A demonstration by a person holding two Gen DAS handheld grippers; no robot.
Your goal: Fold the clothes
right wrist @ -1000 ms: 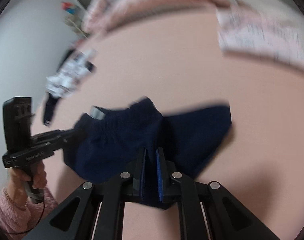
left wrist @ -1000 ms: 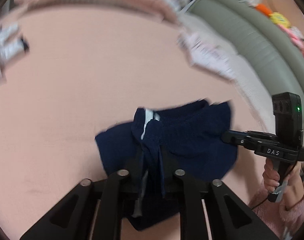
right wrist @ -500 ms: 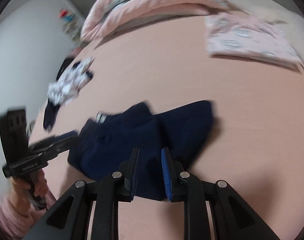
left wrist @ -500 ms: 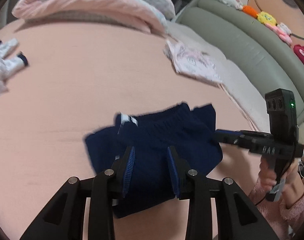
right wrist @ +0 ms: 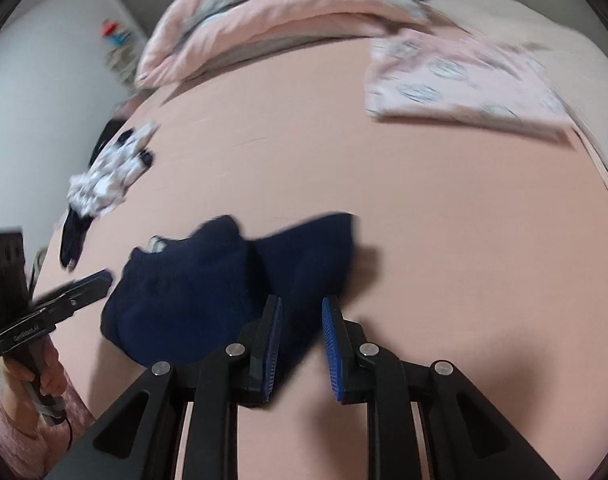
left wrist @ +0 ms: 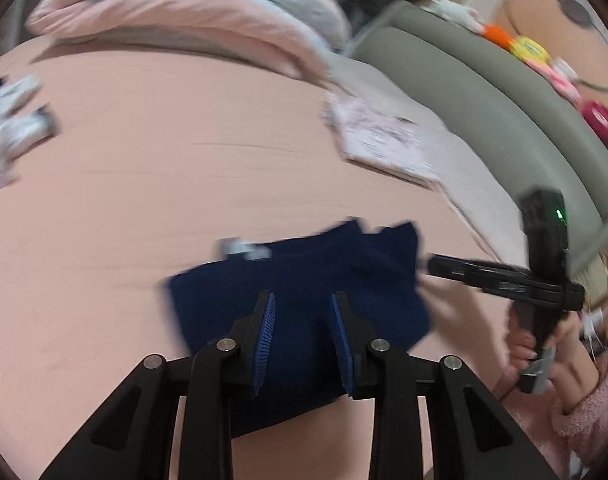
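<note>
A navy blue garment (left wrist: 304, 272) lies folded on the pink bed sheet (left wrist: 144, 160), with a white label at its waistband. My left gripper (left wrist: 304, 300) hovers above its near edge. Its blue pads (left wrist: 266, 332) stand apart and are closing slightly, with nothing pinched between them. In the right wrist view the same navy garment (right wrist: 192, 292) lies left of centre. My right gripper (right wrist: 302, 304) is open over the garment's right corner and grips nothing. Each gripper shows in the other's view: the right gripper (left wrist: 431, 264) beside the garment's right edge, the left gripper (right wrist: 100, 280) at its left edge.
A folded pink patterned garment (right wrist: 455, 80) lies at the far right of the bed. A crumpled white and black garment (right wrist: 108, 176) lies at the far left. A pink duvet (left wrist: 184, 12) is piled at the head, and a grey padded edge (left wrist: 503, 92) runs along the right.
Both grippers were shut on the navy garment a second ago. They have let go, opened and drawn back and up. The garment now rests flat on the sheet.
</note>
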